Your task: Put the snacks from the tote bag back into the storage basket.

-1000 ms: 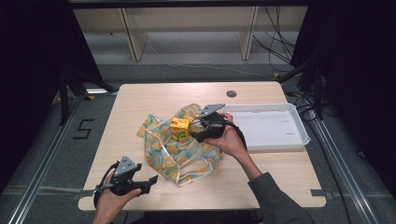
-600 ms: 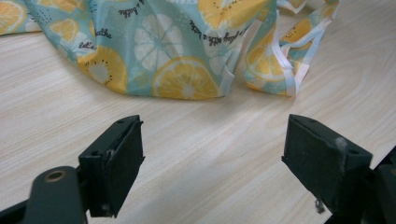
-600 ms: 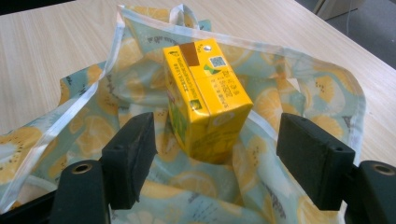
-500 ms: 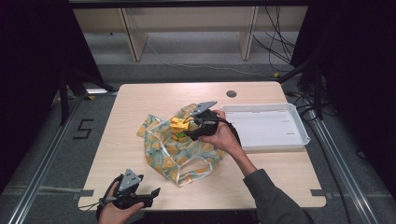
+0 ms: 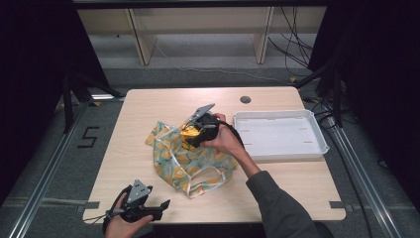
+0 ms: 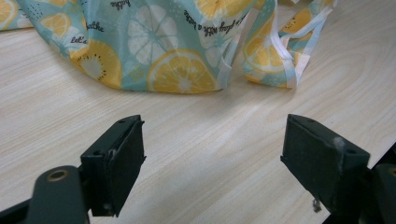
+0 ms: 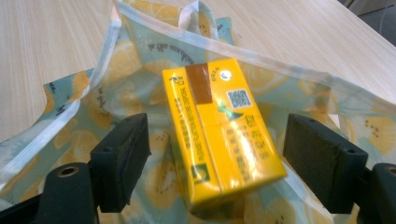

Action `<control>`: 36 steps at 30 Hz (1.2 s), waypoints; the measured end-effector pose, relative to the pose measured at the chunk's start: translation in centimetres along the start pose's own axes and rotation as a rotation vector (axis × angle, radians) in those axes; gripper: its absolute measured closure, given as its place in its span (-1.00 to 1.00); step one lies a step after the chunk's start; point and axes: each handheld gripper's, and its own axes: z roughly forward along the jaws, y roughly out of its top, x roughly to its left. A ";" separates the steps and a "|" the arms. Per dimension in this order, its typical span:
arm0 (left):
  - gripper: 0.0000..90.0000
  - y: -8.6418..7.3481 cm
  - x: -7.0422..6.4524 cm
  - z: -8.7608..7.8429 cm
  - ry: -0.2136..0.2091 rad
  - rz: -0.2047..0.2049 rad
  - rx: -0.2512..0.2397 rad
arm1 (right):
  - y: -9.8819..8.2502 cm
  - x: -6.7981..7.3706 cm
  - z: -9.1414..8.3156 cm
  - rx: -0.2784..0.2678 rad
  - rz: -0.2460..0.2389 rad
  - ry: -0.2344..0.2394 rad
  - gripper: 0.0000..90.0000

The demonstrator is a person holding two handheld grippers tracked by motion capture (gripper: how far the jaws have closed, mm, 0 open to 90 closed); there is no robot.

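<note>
A yellow drink carton (image 7: 219, 130) lies on its side on the mouth of a teal lemon-print cloth bag (image 7: 116, 70). My right gripper (image 7: 222, 144) straddles it; the jaws have just been opening and stand apart from both sides of the carton. In the high view the right gripper (image 5: 195, 134) hovers over the crumpled bag (image 5: 188, 161) at mid-table, with the carton (image 5: 188, 131) at its tips. My left gripper (image 5: 166, 205) is open near the table's front edge. In the left gripper view, that gripper (image 6: 212, 154) has bare wood between its jaws and the bag (image 6: 177, 46) just beyond.
A white shallow tray (image 5: 277, 154) sits at the right of the table, close to the right forearm. A round cable hole (image 5: 245, 99) is near the far edge. Bag handles (image 5: 198, 183) trail toward the front.
The right gripper moved left and slightly down over the bag with the carton. The left hand slid a little toward the front edge.
</note>
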 end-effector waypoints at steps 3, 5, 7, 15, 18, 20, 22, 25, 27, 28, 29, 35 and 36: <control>-0.55 -0.1 0.0 0.1 -0.002 0.000 -0.008 | 0.2 -0.2 0.5 -0.003 0.008 0.020 -0.44; -0.54 0.0 -0.1 0.1 0.000 -0.001 -0.001 | 0.2 -0.4 0.7 -0.007 0.018 0.029 -0.43; -0.54 0.0 0.1 0.0 -0.001 0.018 0.009 | 0.0 -0.5 1.0 -0.006 0.024 0.041 -0.39; -0.54 0.0 0.0 0.0 0.004 0.001 -0.002 | 0.0 -0.2 1.4 0.016 -0.017 0.043 -0.15; -0.54 -0.1 0.0 0.1 0.003 0.001 -0.008 | -0.1 -0.3 1.6 0.006 -0.020 0.042 -0.11; -0.54 -0.1 -0.1 0.1 0.009 -0.003 -0.007 | -0.1 -0.4 1.8 0.009 -0.018 0.054 -0.10; -0.54 -0.1 -0.1 0.2 0.018 -0.007 -0.014 | -0.2 -0.5 2.1 0.009 -0.024 0.057 -0.10; -0.54 -0.1 -0.1 0.2 0.018 -0.013 -0.014 | -0.2 -0.4 2.2 0.022 -0.026 0.058 -0.10; -0.54 -0.1 0.0 0.2 0.006 -0.001 0.000 | -0.3 -0.5 2.4 0.021 -0.035 0.066 -0.07; -0.54 -0.1 0.0 0.2 0.006 -0.001 0.000 | -0.3 -0.5 2.4 0.021 -0.035 0.066 -0.07; -0.54 -0.1 0.0 0.2 0.008 0.004 0.001 | -0.3 -0.5 2.3 0.030 -0.028 0.065 -0.03; -0.54 -0.2 -0.2 0.3 0.012 -0.017 -0.004 | -0.5 -0.7 2.2 0.012 -0.051 0.075 0.08; -0.54 -0.2 -0.2 0.3 0.012 -0.017 -0.004 | -0.5 -0.7 2.2 0.014 -0.053 0.080 0.09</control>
